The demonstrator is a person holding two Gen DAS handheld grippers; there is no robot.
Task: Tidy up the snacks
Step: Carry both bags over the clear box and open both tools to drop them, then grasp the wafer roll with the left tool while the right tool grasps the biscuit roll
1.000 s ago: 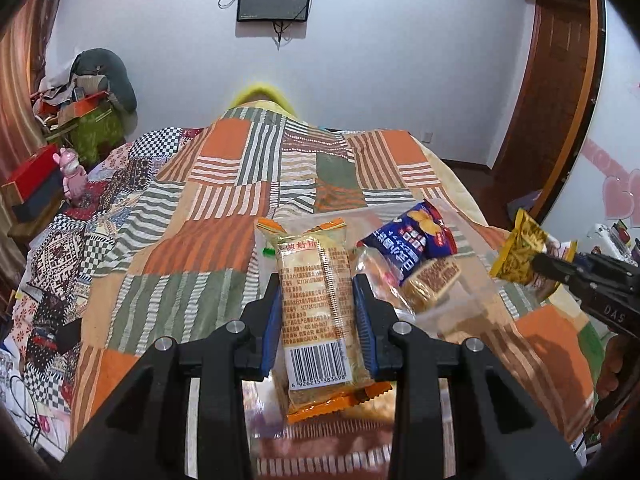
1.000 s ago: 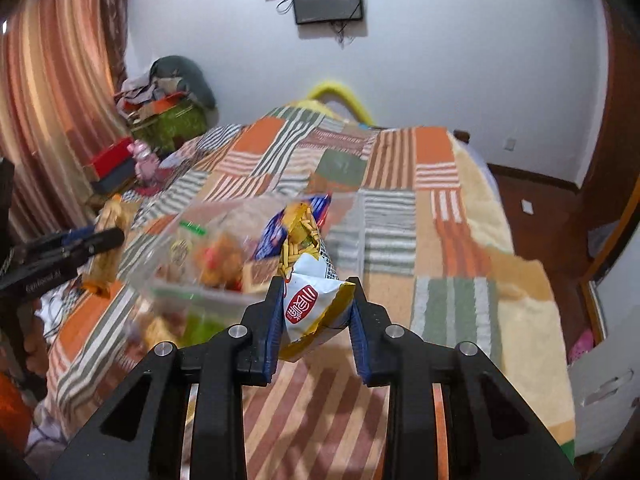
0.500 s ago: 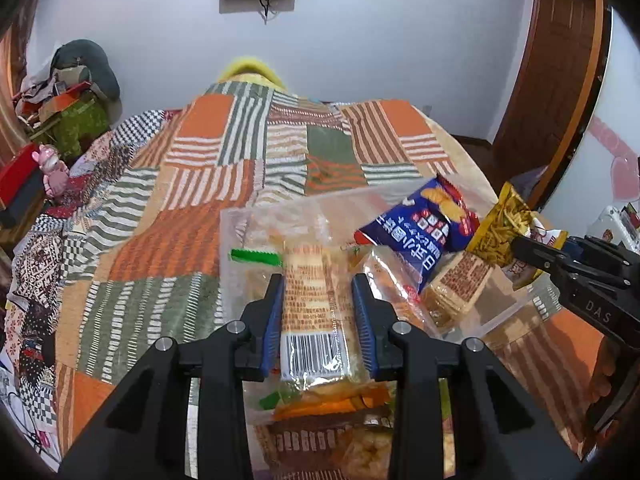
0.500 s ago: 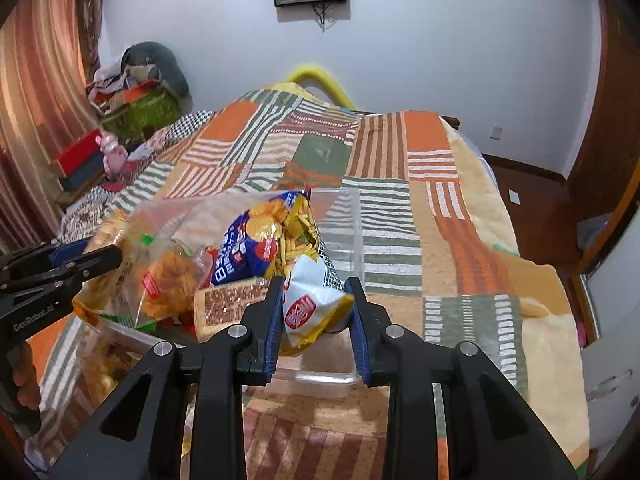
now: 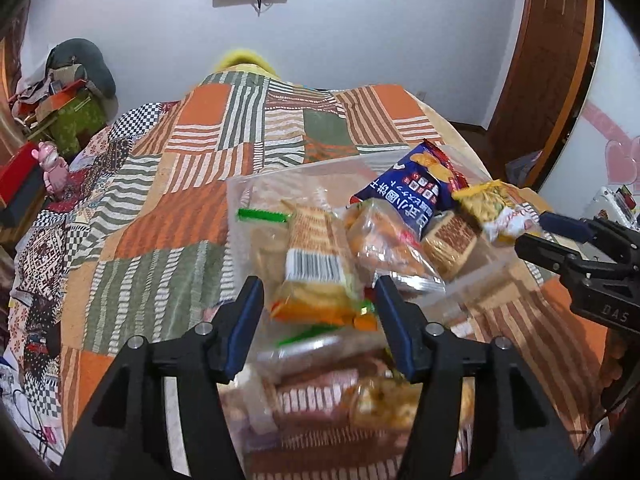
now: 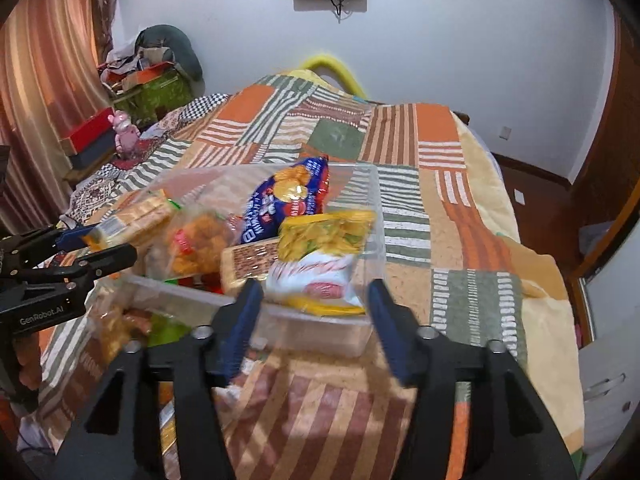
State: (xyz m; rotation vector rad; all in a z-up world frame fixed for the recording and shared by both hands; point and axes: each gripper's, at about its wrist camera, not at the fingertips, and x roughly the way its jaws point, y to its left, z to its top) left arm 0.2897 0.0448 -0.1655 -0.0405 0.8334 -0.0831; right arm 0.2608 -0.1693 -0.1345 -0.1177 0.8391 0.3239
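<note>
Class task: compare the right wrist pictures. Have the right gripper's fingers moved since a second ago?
Yes. The right gripper has opened, its fingers spread away from the yellow snack bag, which now rests in the clear bin.

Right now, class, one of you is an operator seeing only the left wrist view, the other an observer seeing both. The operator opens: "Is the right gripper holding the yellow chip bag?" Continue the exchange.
Observer: No. The right wrist view shows the right gripper with jaws wide apart and the yellow chip bag lying free in the clear bin.
Operator: Where in the bin?
Observer: Against its right wall, at the near end.
Operator: Any room left?
Observer: Yes. The far right corner, beside the blue bag, shows only quilt through the plastic.
</note>
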